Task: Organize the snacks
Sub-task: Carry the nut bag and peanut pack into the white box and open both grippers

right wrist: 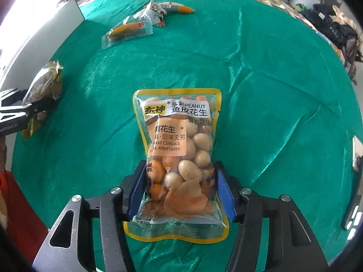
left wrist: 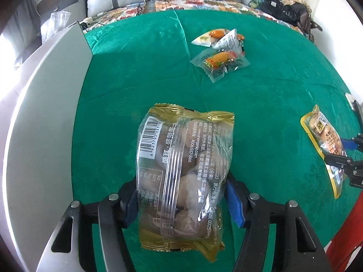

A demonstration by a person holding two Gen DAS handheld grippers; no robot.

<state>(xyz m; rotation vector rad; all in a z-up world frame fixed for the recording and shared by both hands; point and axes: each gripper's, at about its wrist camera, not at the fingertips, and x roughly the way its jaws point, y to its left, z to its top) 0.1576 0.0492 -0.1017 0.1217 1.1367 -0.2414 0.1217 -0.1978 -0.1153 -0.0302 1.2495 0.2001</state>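
Note:
My left gripper is shut on a gold-edged clear snack bag, its blue pads pressing both sides; it also shows at the left of the right wrist view. My right gripper is shut on a yellow-edged peanut bag, which also shows at the right of the left wrist view. Both bags are held just above the green cloth. A small pile of sausage packets lies farther back on the cloth; it also shows in the right wrist view.
A white box wall runs along the left edge of the cloth. Behind are a floral bedspread, grey pillows and dark clothing. A silver object lies at the right edge.

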